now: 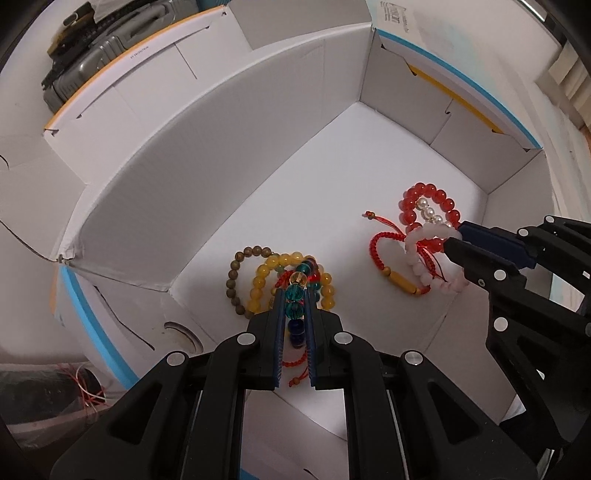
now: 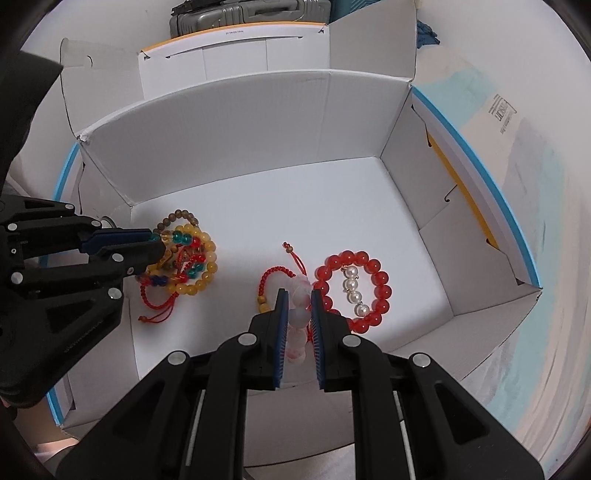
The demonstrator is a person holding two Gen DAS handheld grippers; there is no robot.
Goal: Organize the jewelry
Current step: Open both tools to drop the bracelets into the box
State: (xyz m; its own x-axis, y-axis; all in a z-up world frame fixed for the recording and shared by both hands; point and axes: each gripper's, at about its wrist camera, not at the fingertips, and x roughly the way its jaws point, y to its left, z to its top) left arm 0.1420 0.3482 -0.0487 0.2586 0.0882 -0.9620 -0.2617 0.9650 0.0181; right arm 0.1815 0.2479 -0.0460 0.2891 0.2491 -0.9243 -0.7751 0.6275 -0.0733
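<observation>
A white cardboard box (image 1: 229,122) (image 2: 240,122) holds two heaps of bracelets. My left gripper (image 1: 295,299) (image 2: 157,245) is shut on a teal and blue bead bracelet (image 1: 295,291) over the left heap, with a yellow bead bracelet (image 1: 258,284) (image 2: 207,277) and a brown bead bracelet (image 1: 236,277) (image 2: 177,218). My right gripper (image 2: 297,295) (image 1: 456,236) is shut on a pale pink bead bracelet (image 2: 299,314) (image 1: 436,236) in the right heap, beside a red bead bracelet (image 2: 351,291) (image 1: 432,199), a pearl strand (image 2: 352,290) and a red cord bracelet (image 1: 380,247) (image 2: 269,277).
The box walls and open flaps (image 2: 373,48) rise around the heaps. A second white box (image 1: 122,74) and a grey suitcase (image 1: 85,62) (image 2: 251,14) stand behind it. A pale cloth surface (image 2: 524,258) lies to the right.
</observation>
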